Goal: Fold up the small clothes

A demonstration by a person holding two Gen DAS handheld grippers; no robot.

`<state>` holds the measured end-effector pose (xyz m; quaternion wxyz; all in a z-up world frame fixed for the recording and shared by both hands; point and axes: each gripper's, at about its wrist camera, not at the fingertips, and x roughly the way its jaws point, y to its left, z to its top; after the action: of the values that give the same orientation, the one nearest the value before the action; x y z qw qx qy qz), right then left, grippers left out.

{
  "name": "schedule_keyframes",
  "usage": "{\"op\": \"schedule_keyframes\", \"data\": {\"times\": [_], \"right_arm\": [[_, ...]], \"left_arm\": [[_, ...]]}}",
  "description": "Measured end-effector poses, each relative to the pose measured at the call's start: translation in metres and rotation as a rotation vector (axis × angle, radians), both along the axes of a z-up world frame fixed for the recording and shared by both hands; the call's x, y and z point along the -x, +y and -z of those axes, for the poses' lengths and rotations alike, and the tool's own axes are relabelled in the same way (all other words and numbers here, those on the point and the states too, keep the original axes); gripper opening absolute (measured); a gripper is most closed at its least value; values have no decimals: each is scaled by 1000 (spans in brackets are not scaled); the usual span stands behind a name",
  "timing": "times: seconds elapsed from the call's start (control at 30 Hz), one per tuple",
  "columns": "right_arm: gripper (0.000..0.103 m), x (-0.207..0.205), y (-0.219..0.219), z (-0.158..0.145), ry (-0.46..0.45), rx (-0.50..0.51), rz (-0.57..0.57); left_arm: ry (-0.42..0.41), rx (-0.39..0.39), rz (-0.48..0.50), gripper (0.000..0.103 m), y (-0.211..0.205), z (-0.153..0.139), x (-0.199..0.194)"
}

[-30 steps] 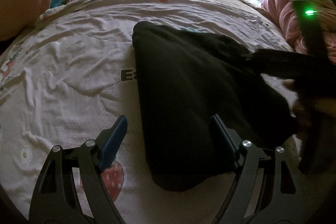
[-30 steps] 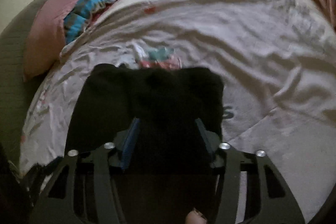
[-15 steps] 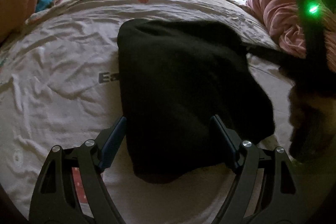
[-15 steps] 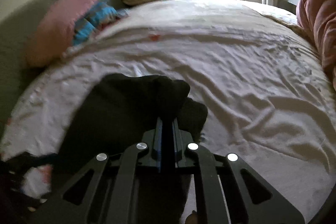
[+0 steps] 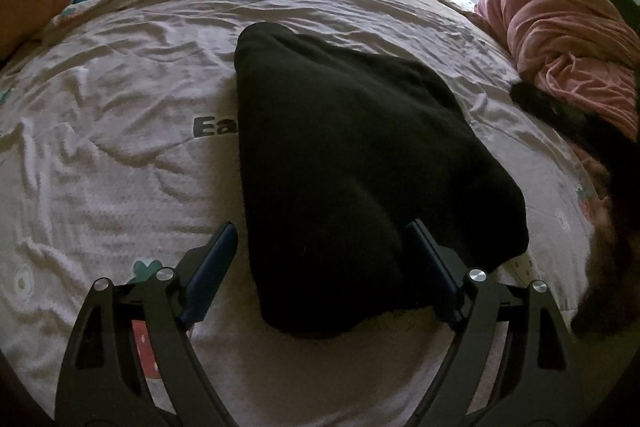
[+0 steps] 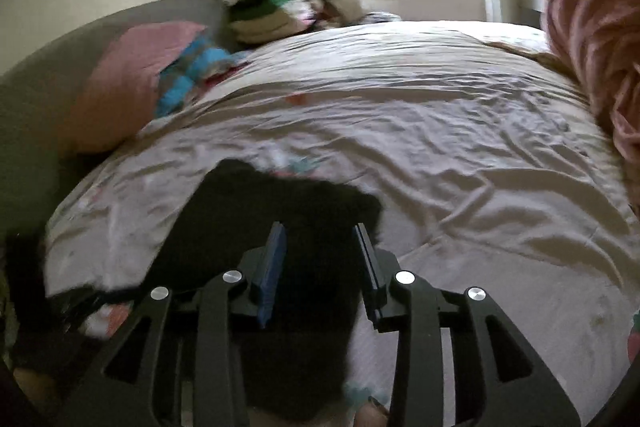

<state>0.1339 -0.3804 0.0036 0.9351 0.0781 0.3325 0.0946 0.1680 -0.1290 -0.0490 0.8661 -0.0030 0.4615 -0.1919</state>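
Garment [image 5: 352, 163] (black) lies between the open left claw [image 5: 320, 247].

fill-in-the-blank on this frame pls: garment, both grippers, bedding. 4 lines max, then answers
1. The garment lying on the bed sheet is ____ in colour.
2. The left gripper has its jaws ____, one finger on either side of the garment's near end.
3. The right gripper is ____, gripping nothing.
4. In the left wrist view, the bunched pink blanket lies to the ____ of the garment.

Answers: black; open; open; right
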Motion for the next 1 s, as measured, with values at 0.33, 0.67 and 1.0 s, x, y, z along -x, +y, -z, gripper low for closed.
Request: {"op": "schedule_keyframes", "data": {"times": [0.33, 0.67, 1.0], "right_arm": [[37, 9, 15, 45, 176, 118, 11], [46, 41, 17, 30, 112, 177, 38], [95, 91, 32, -11, -42, 207, 68]], "left_arm": [[-11, -24, 2, 80, 2, -3, 10], [-33, -19, -7, 80, 12, -12, 22], [-88, 4, -26, 93, 32, -32, 47]]}}
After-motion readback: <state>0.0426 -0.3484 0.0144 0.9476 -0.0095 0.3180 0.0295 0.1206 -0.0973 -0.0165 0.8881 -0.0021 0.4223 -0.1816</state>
